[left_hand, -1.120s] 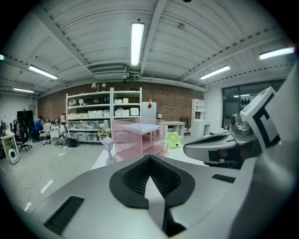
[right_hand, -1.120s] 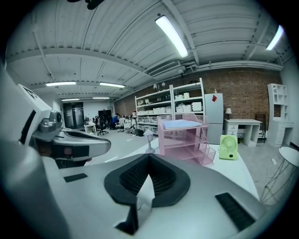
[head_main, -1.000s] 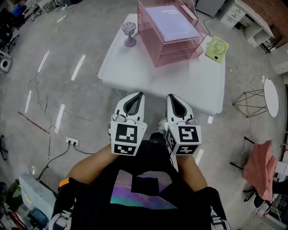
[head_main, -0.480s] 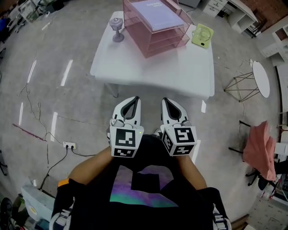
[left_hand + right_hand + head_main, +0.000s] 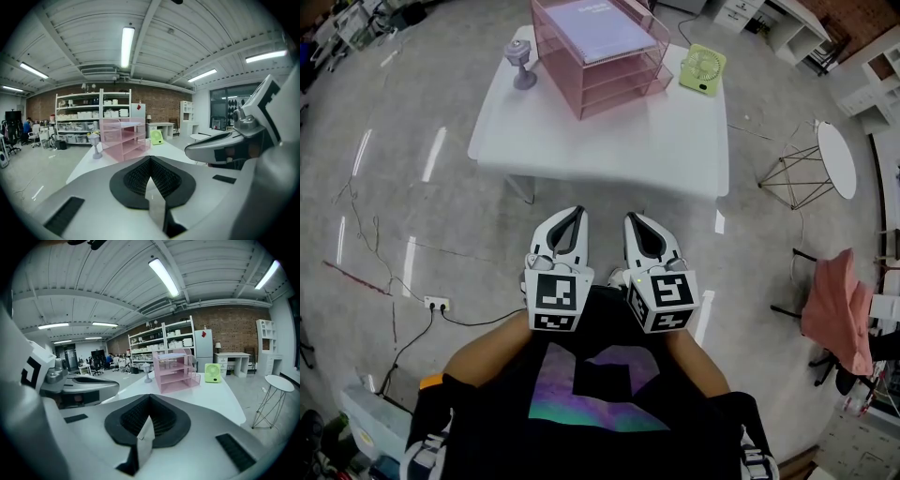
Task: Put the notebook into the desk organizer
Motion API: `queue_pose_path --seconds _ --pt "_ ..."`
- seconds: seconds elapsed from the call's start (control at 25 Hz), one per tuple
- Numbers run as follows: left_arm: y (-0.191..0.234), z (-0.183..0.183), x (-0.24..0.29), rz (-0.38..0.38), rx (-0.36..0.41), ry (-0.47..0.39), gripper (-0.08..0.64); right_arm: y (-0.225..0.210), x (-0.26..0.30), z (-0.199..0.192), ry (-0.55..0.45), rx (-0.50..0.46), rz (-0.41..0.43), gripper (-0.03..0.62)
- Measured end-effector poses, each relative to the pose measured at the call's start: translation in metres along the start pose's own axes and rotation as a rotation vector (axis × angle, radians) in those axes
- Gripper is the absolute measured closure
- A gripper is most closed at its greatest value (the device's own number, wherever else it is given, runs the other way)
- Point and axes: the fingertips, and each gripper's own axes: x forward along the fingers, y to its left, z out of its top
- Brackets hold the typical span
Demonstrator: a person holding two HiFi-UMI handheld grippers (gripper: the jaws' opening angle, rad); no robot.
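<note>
both claws shut and empty, notebook already in the organizer

the left claw (image 5: 573,214) and the right claw (image 5: 636,218) are each closed tight, pads together with nothing between them. they are held side by side close to the person's body, over the floor (image 5: 441,216). compared with a second ago, the counter (image 5: 609,141) sits further off in the head view: the person has drawn back from it, and the claws now hang well apart from its near edge. i read that as the job being finished and the person stepping away.

the notebook (image 5: 598,26) lies flat on the top tier of the pink desk organizer (image 5: 614,86), at the far side of the counter. the tiers below look empty. a green fan (image 5: 701,69) stands just beside the desk organizer on the right, and a small grey stand (image 5: 522,64) on the left.
</note>
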Motion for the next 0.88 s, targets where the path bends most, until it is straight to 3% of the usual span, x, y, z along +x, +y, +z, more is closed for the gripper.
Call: queue_pose_path --seconds 0.88 --pt "-0.017 0.0 -0.001 -0.026 0.045 0.011 0.552 -0.009 -0.013 -0.009 -0.006 0.039 -0.02 0.577"
